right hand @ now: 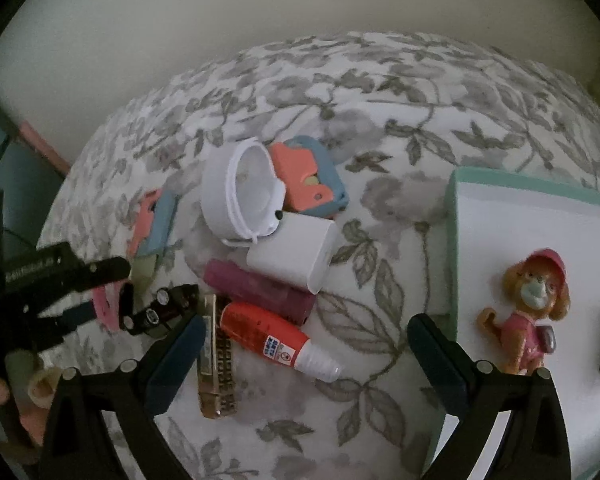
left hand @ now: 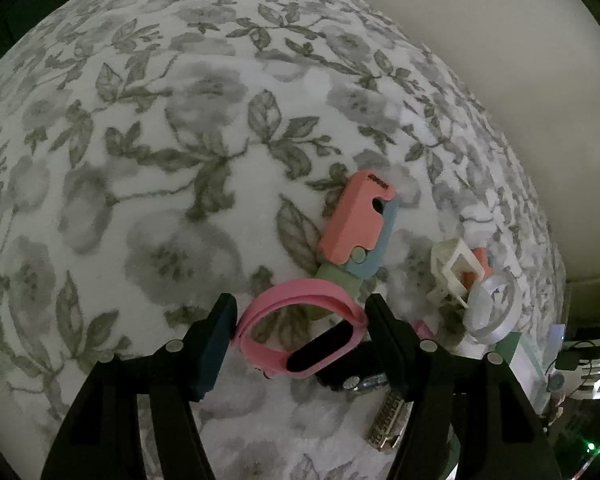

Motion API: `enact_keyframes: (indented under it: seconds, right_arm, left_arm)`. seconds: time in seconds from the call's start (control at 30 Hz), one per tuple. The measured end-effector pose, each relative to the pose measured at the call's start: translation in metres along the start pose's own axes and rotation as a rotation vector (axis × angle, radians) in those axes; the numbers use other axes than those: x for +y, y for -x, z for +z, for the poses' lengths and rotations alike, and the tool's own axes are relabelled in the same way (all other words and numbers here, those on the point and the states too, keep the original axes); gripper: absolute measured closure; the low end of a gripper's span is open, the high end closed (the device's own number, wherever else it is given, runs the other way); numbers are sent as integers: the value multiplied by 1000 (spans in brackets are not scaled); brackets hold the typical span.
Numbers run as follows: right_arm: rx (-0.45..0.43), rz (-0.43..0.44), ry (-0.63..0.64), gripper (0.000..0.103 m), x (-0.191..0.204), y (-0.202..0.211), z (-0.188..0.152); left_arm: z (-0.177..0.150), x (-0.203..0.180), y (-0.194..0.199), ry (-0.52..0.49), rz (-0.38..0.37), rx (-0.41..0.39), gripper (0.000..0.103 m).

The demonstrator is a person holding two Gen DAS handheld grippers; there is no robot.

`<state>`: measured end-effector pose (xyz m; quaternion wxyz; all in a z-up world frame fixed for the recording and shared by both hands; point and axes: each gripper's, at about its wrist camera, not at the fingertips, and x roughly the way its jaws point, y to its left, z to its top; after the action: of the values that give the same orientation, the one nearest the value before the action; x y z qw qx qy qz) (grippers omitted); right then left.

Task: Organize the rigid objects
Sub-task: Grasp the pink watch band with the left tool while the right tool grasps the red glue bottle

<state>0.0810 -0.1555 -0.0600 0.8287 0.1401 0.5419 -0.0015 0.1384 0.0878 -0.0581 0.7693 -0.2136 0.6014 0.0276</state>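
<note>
Pink wristband (left hand: 300,336) sits between the left tool's (left hand: 300,320) half-closed pads, both pads touching its loop.
Its long axis runs pad to pad on the bed (left hand: 148,184); right tool (right hand: 305,344) gapes empty above the red glue bottle (right hand: 276,336).

We see the left gripper (left hand: 301,330) closed on a pink silicone wristband with a black oval face (left hand: 300,330), its pads touching both sides of the loop, over a white bedcover printed with grey flowers (left hand: 160,160). Just beyond lies a coral, blue and green folding plastic piece (left hand: 359,224). To the right sit a white plastic frame (left hand: 453,270) and a clear tape roll (left hand: 493,306).
</note>
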Motion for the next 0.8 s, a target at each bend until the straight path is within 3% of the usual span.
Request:
enact_keyframes:
  seconds: [0.13, 0.27, 0.57, 0.8]
  right_arm:
    - [28, -38, -33, 10, 0, 2, -3]
    - [55, -24, -94, 12, 2, -3, -6]
    - [31, -56, -179, 13, 9, -14, -7]
    - [-5, -143, -162, 14, 19, -24, -4]
  left_arm:
    - [-3, -5, 7, -15, -7, -10, 35]
    - [-6, -7, 10, -23, -16, -7, 35]
    - [-7, -4, 14, -25, -11, -8, 35]
    - [-7, -2, 14, -21, -28, 0, 35]
